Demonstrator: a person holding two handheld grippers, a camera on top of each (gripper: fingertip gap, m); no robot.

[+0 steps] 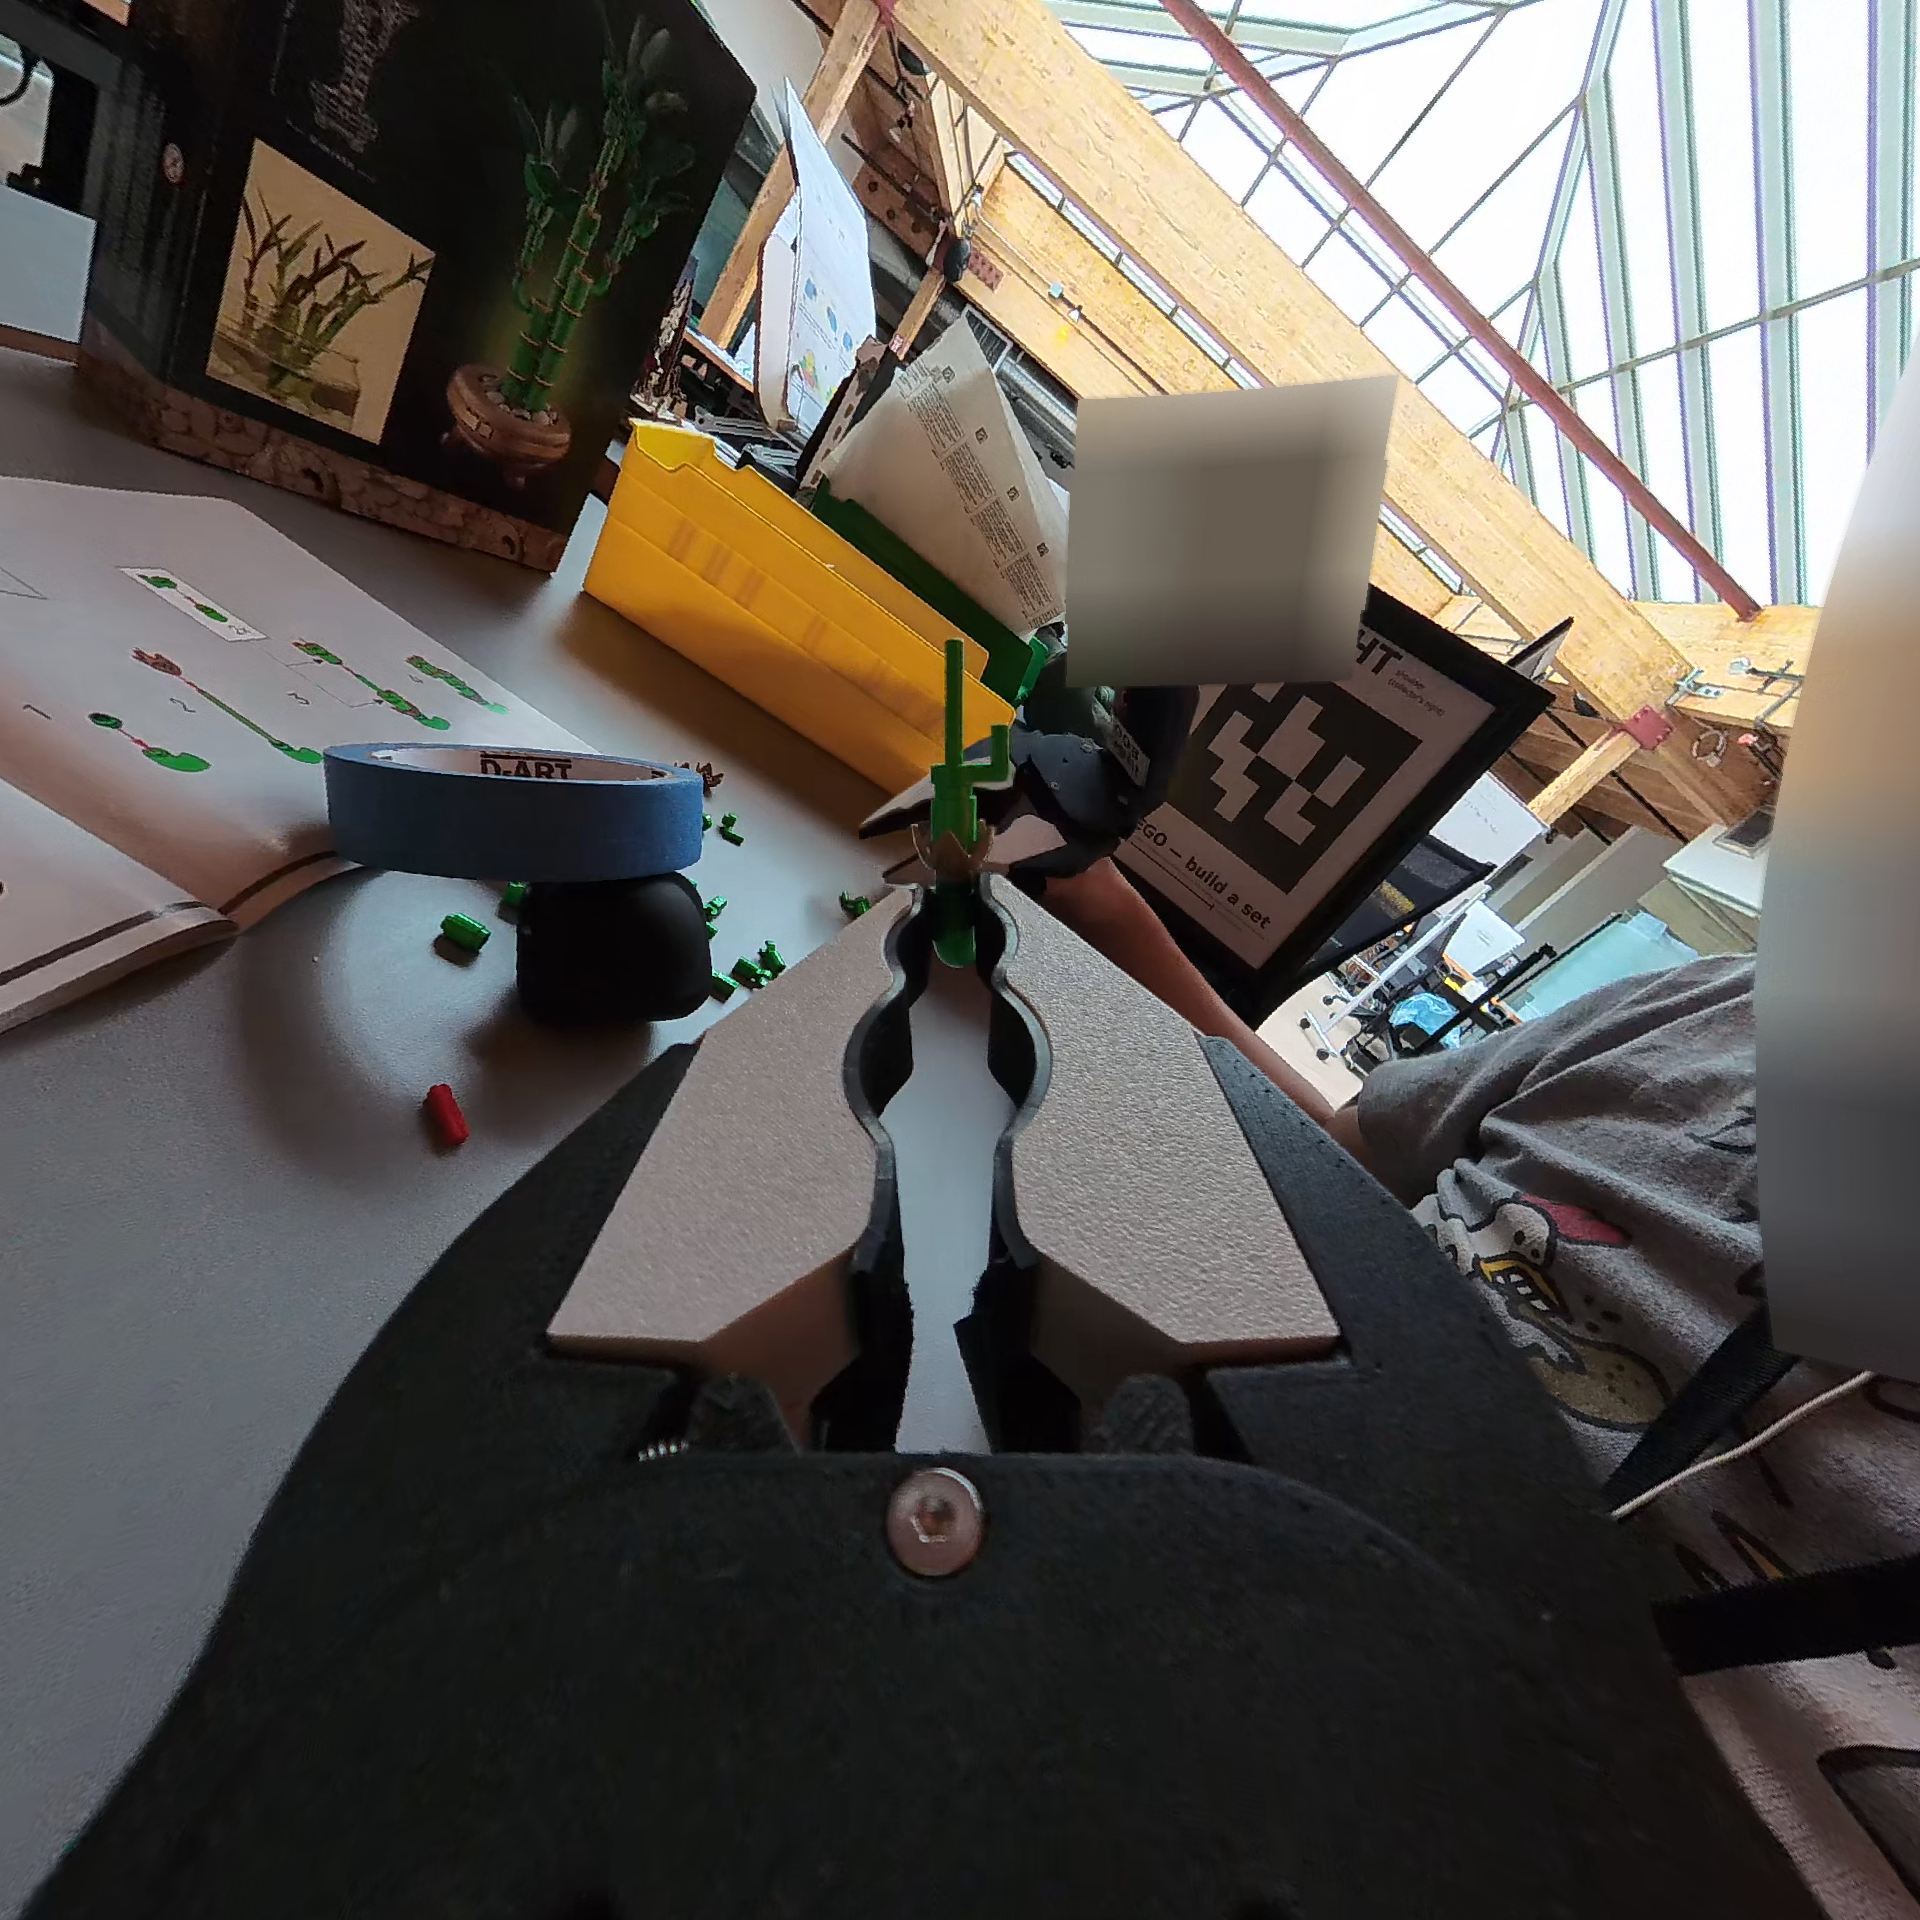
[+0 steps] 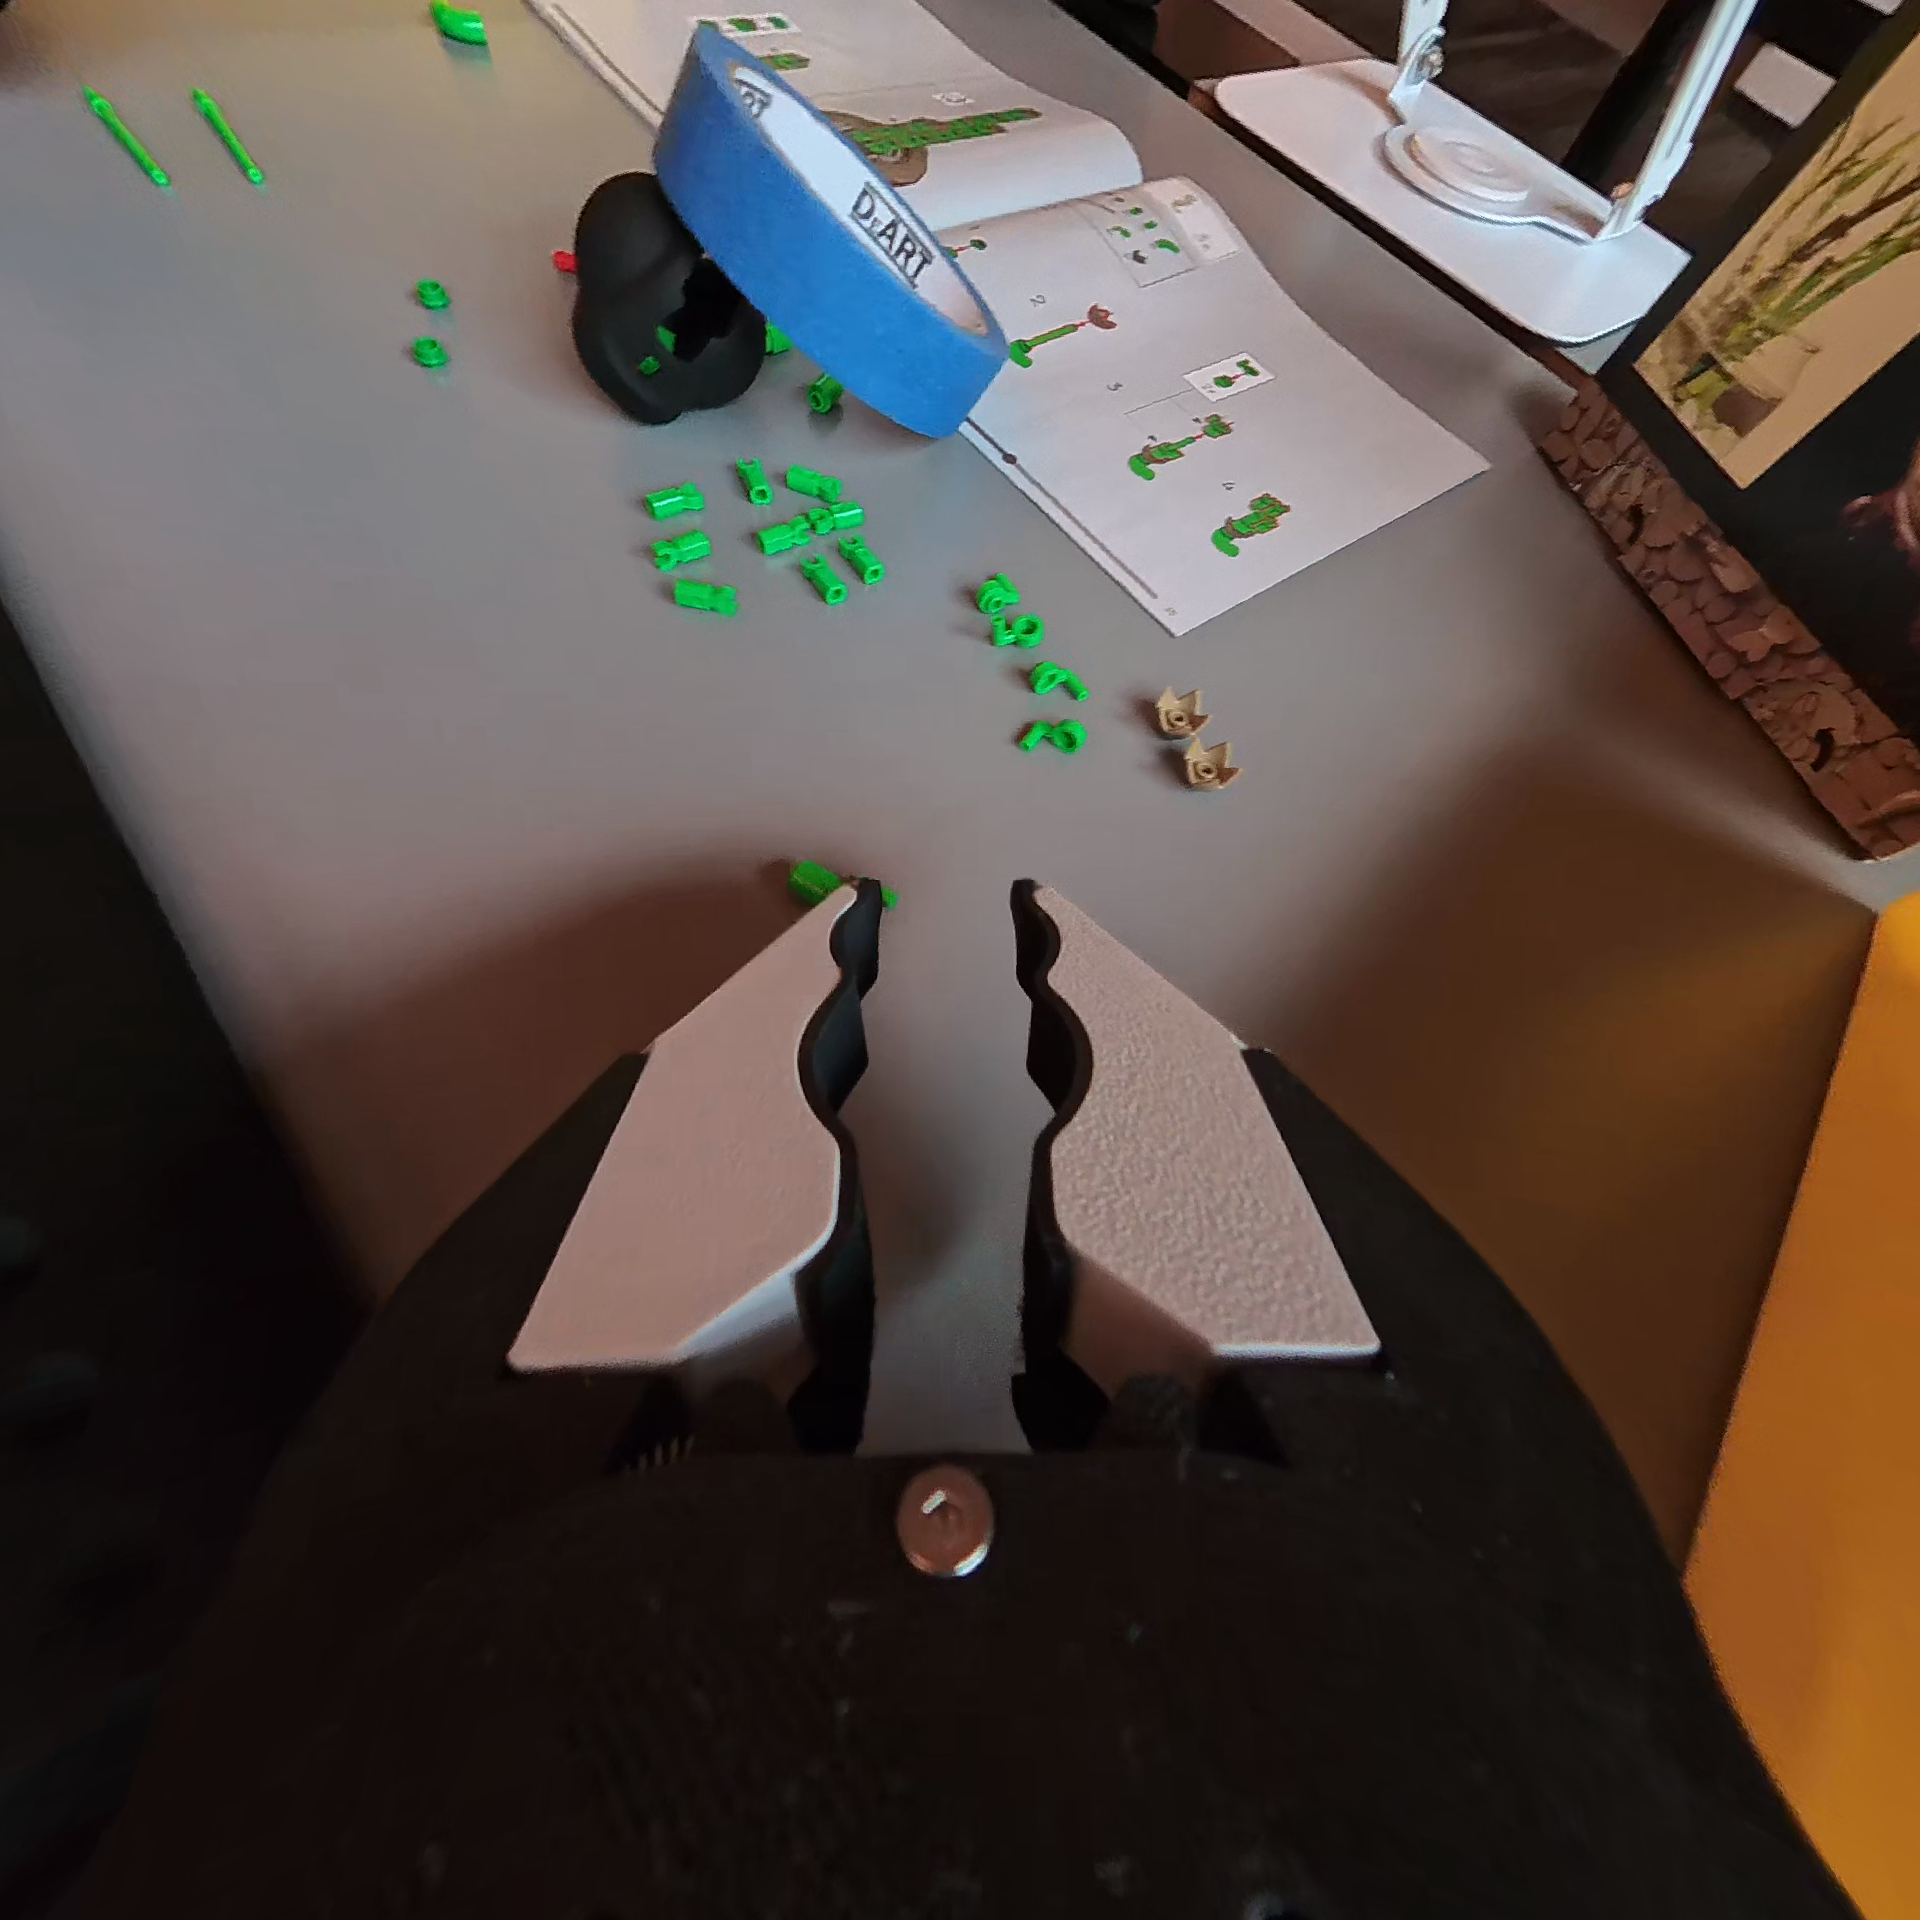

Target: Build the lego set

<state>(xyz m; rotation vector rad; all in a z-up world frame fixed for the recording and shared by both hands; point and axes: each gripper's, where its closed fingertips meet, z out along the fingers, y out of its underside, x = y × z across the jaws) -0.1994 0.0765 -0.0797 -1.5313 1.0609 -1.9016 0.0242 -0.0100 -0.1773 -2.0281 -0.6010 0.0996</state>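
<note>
Grey table (image 2: pixel 312 727) carries green bricks (image 2: pixel 769 535), open booklet (image 2: pixel 1226 416), yellow bin (image 1: pixel 769 582)

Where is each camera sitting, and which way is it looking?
Left wrist view: sits on the left gripper, tilted up across the table toward the skylight; its jaws are shut on a green stem, and an arm and shirt show at right.
Right wrist view: sits on the right gripper, looking down at the table and loose green pieces; its jaws are open.
Shared: the blue tape roll, the instruction booklet, the set's box.
</note>
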